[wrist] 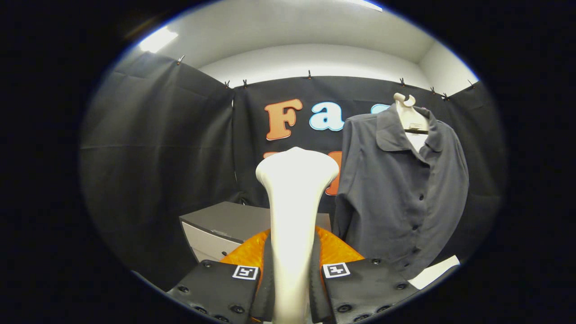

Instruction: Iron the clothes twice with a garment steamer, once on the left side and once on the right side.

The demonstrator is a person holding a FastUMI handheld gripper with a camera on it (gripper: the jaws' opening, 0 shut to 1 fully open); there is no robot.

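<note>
Between your gripper's (291, 288) clamped black fingers stands the rigid, top-heavy white plastic garment steamer (294, 211), so grip its neck firmly; the soft grey button shirt (400, 198) hangs beyond, right.

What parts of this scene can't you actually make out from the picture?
- Steamer, clamped in the gripper: its nozzle face points away; its lower handle is covered by the fingers.
- Grey shirt: back side hidden; its hem is covered by the fingers.
- Grey cabinet: partly behind the steamer.
</note>
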